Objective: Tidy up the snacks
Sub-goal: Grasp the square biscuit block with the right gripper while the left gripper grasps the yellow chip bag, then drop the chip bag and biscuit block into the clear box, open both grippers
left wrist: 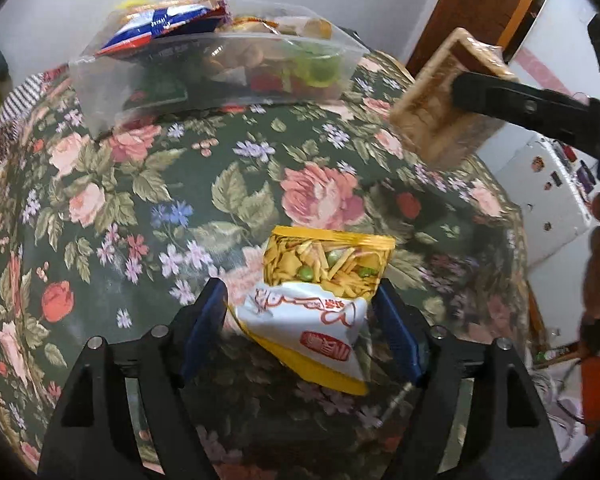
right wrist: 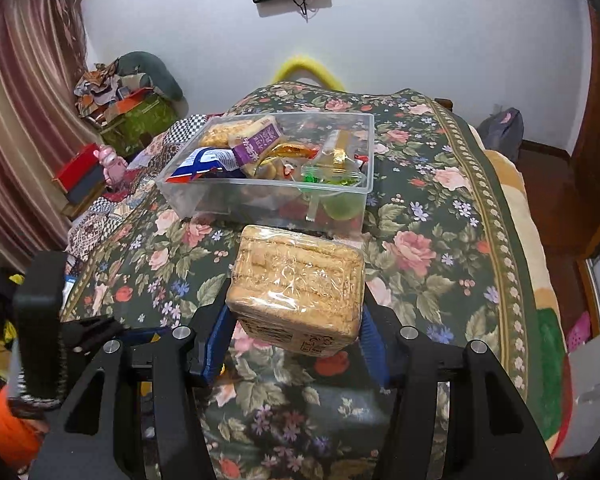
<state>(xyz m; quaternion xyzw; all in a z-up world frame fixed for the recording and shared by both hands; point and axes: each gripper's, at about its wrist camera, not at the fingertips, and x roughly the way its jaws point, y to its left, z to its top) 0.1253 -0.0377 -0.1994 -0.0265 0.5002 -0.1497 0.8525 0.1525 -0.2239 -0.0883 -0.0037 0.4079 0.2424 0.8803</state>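
A clear plastic box (left wrist: 100, 92) (right wrist: 188, 196) holding several snack packs stands on the floral cloth. My left gripper (left wrist: 300, 312) is shut on a yellow and white snack bag (left wrist: 320, 280), its blue pads on either side, just above the cloth. My right gripper (right wrist: 296, 316) is shut on a clear-wrapped pack of tan wafer biscuits (right wrist: 296, 280) and holds it in the air in front of the box. The biscuit pack also shows in the left wrist view (left wrist: 432, 92), right of the box, with a right finger (left wrist: 520, 104) across it.
The floral cloth (left wrist: 140, 200) (right wrist: 440, 208) covers a raised surface that drops off at the right edge. Cluttered boxes and cloths (right wrist: 120, 120) lie to the left by a curtain. A white cabinet (left wrist: 548, 196) stands to the right.
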